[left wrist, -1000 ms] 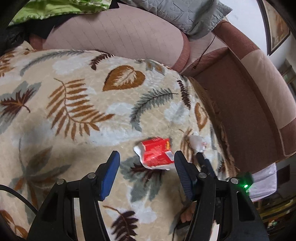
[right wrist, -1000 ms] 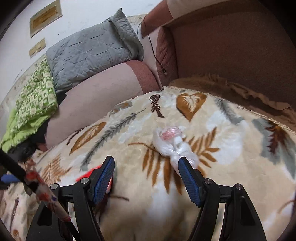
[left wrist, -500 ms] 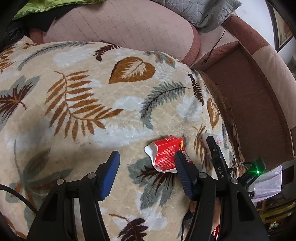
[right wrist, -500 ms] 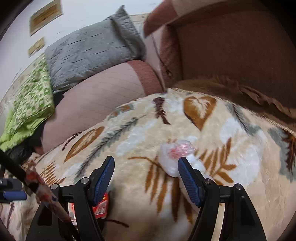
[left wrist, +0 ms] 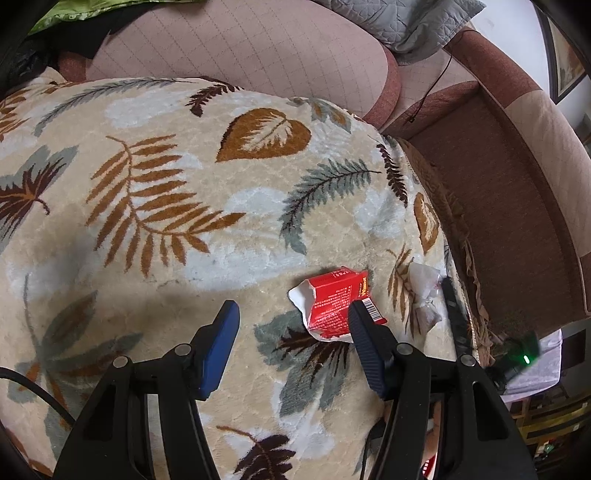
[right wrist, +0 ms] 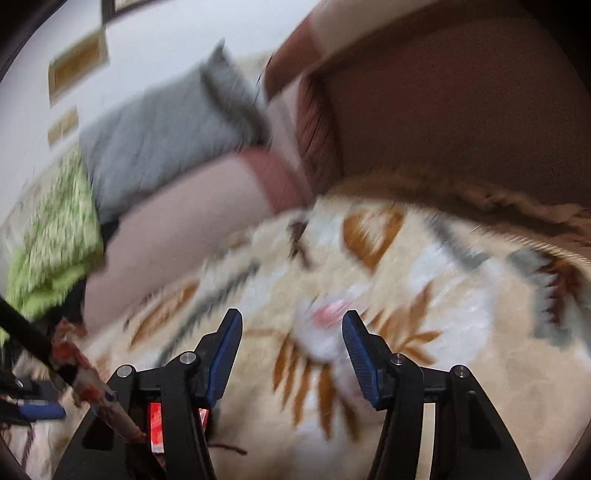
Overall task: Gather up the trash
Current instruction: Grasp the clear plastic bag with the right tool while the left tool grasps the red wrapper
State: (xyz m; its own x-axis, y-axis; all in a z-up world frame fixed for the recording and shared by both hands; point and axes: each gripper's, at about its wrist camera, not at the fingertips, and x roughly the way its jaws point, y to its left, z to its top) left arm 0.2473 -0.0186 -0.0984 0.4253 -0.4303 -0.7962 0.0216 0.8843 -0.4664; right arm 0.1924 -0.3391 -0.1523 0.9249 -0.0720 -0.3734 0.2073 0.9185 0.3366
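Note:
A torn red carton (left wrist: 334,304) lies on the leaf-patterned blanket (left wrist: 184,206), just ahead of the right fingertip of my left gripper (left wrist: 291,323), which is open and holds nothing. A crumpled clear plastic wrapper (left wrist: 424,291) lies to the carton's right, near the blanket's edge. In the blurred right wrist view the same wrapper (right wrist: 325,325), white with a pink patch, sits between the tips of my open right gripper (right wrist: 291,328). The red carton (right wrist: 157,424) shows low behind that gripper's left finger.
A pink sofa cushion (left wrist: 240,48) and a grey quilted pillow (left wrist: 402,18) lie beyond the blanket. A brown sofa back (left wrist: 517,206) rises at the right. Green cloth (right wrist: 55,229) sits at the far left. A dark cable (left wrist: 439,74) runs over the sofa arm.
The left gripper has drawn back and left, so the carton now sits by its right fingertip. The right gripper has moved over the wrapper, bringing it between the fingertips; its view is blurred with motion.

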